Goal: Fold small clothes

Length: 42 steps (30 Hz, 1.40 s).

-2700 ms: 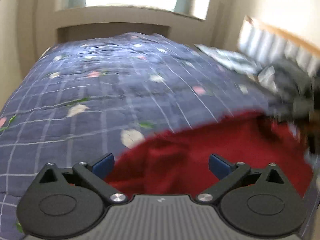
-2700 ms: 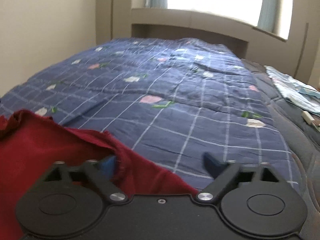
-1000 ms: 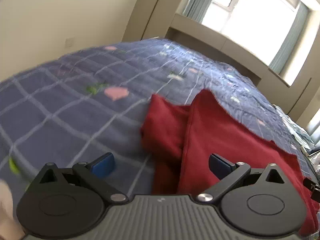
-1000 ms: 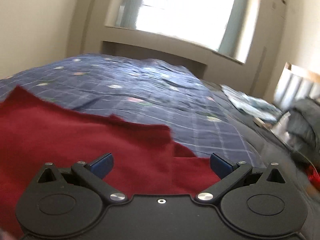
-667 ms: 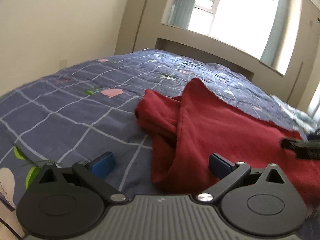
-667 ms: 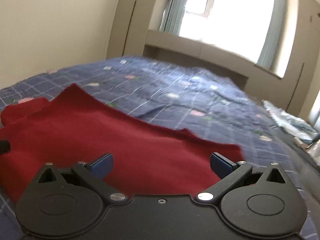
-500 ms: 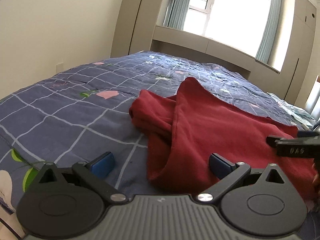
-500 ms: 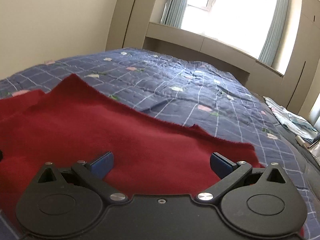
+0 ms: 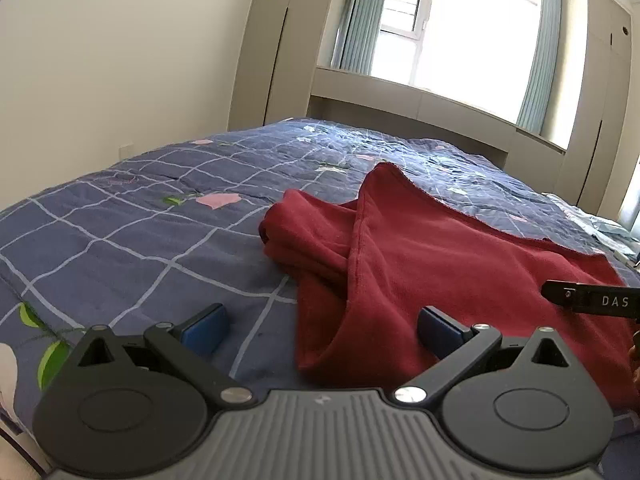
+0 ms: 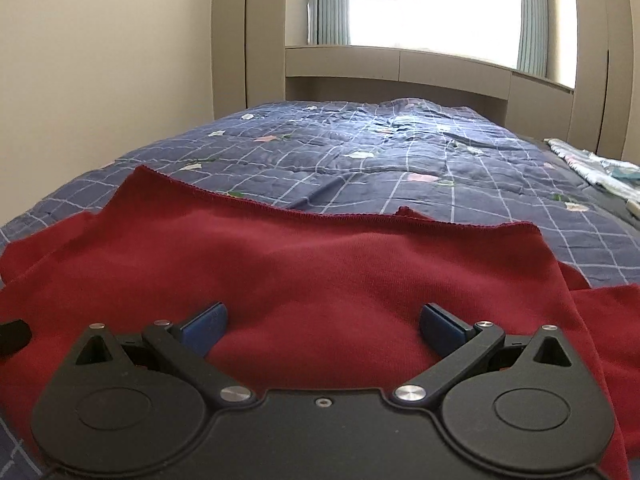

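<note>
Left wrist view: the left gripper (image 9: 322, 330), jaws spread apart and holding nothing, hovers at the near left corner of a dark red garment (image 9: 432, 256) lying on a blue checked quilt (image 9: 120, 232). Only this view shows the garment's left side, where a bunched sleeve (image 9: 304, 232) lies tucked under a folded-over edge, and the black tip of the right gripper (image 9: 592, 303) over the fabric at the frame's right.

Right wrist view: the right gripper (image 10: 322, 328), jaws likewise wide apart and empty, sits low over the middle of the garment (image 10: 320, 268). Only this view shows the straight far hem (image 10: 320, 214) and a red flap (image 10: 612, 312) extending past the right side.

Surroundings: a pale folded cloth (image 10: 592, 168) lies at the bed's right edge; beyond the bed stand a window (image 10: 432, 0) with blue-grey curtains (image 10: 332, 0) and beige cabinets (image 10: 248, 40).
</note>
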{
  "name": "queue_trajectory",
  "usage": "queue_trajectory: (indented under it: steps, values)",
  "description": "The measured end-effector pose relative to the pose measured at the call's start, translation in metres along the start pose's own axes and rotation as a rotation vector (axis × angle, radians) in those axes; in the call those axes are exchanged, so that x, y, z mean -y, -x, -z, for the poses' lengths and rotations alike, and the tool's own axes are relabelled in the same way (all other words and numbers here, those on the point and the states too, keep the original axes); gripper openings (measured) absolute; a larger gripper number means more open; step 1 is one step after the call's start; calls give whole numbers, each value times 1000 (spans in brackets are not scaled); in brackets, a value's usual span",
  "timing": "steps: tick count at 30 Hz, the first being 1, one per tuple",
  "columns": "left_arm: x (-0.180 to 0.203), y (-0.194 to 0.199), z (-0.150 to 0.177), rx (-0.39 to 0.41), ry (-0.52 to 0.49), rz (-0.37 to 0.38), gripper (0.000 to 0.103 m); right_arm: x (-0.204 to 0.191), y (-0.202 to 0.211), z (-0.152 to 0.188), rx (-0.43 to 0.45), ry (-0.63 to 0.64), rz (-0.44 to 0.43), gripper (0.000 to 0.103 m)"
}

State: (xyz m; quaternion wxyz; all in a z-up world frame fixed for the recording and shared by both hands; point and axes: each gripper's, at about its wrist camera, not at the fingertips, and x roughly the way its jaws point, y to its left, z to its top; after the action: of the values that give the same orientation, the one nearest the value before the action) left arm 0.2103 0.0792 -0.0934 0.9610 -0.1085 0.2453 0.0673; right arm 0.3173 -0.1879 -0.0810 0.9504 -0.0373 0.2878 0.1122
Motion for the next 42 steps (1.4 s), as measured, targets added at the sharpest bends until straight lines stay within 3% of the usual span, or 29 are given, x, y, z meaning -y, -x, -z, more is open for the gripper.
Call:
queue_trajectory:
  steps: [24,34,42]
  values:
    - [6,0,4,16,-37,-29,103,2,0,1,1,-9,-7,103]
    - [7,0,4,16,-39,-31,103,-10,12,0,-52,-11,46,102]
    - [8,0,5,19,-44,-38,103,-36,30,9,-110,126,65,102]
